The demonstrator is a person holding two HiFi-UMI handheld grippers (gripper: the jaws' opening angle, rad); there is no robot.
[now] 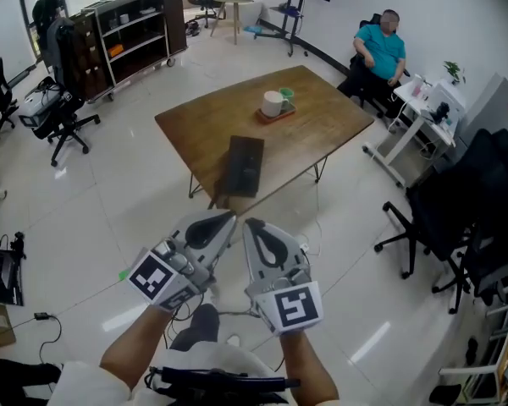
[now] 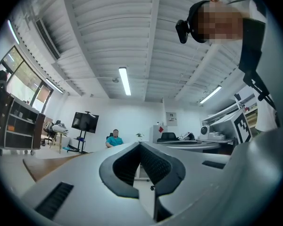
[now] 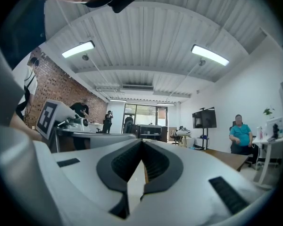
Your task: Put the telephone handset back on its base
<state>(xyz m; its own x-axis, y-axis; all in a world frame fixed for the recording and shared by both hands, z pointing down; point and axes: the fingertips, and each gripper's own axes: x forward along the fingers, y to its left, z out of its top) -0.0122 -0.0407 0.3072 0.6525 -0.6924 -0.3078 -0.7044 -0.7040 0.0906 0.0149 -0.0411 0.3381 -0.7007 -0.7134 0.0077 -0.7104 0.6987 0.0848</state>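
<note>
Pale tiled floor [image 1: 110,252] spreads around one wooden table [image 1: 322,117], well ahead of you. Only your head view shows the telephone [image 1: 243,166], one dark block at the table's near edge, and two cups [image 1: 273,103] on a tray [image 1: 267,117] further back. Your gripper views catch mostly ceiling and one seated person [image 3: 239,133]. Your left tongs [image 1: 227,218] and right tongs [image 1: 249,225] are both pressed together, pinching nothing

Black tel. [image 1: 243,166] flat nr table [image 1: 322,117] front edge (handset/base indistinct)
</note>
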